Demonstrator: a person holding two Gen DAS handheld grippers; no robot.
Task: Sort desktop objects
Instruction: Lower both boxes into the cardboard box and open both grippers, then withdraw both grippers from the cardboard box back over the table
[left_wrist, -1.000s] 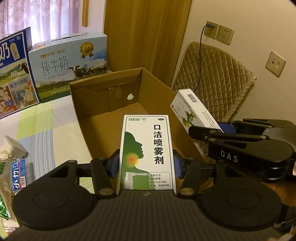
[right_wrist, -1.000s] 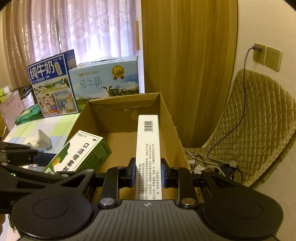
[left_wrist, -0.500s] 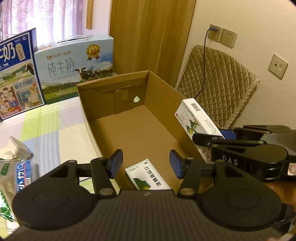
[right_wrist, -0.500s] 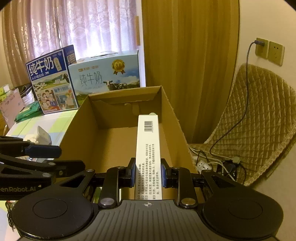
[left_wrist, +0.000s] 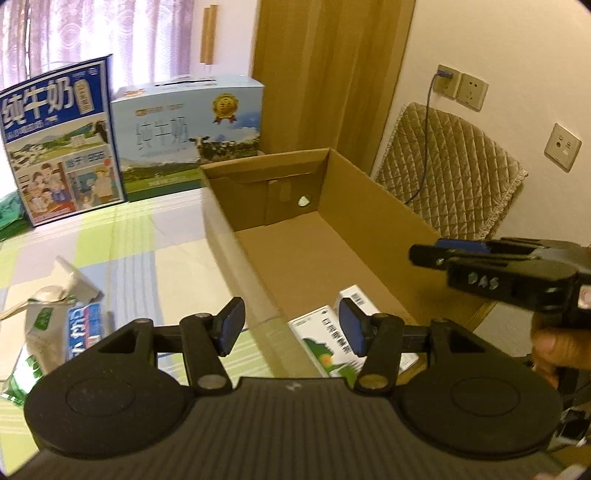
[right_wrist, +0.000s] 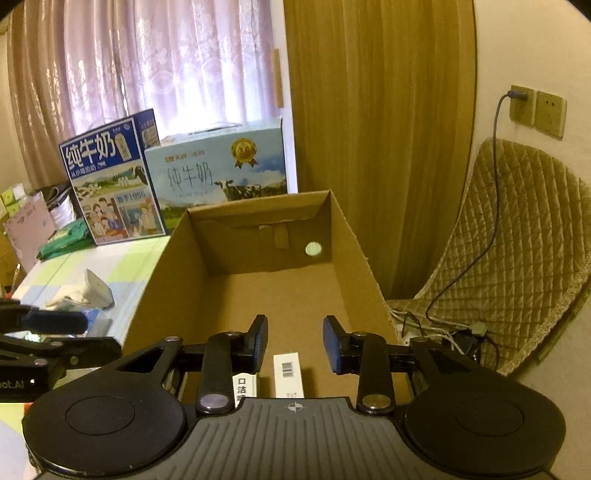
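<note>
An open cardboard box (left_wrist: 373, 210) stands on the table's right side. On its floor at the near end lie a green-and-white spray box (left_wrist: 323, 341) and a white barcode box (left_wrist: 355, 295), side by side. My left gripper (left_wrist: 291, 325) is open and empty, above the box's near left wall. The right gripper (left_wrist: 424, 255) hovers over the box's right side. In the right wrist view, my right gripper (right_wrist: 295, 332) is open and empty above the cardboard box (right_wrist: 258, 240). The white barcode box (right_wrist: 288, 373) and the spray box (right_wrist: 245, 386) lie just below it.
Two large milk cartons (left_wrist: 184, 133) (left_wrist: 59, 144) stand behind the box. Small packets and a tube (left_wrist: 59, 321) lie on the checked tablecloth at left. A quilted chair (right_wrist: 517, 258), wall sockets (right_wrist: 535, 107) and cables are to the right. The left gripper (right_wrist: 55, 321) shows at far left.
The left gripper opened and dropped the spray box into the cardboard box, then drew back leftward. The right gripper has now opened and the white barcode box lies in the box.
</note>
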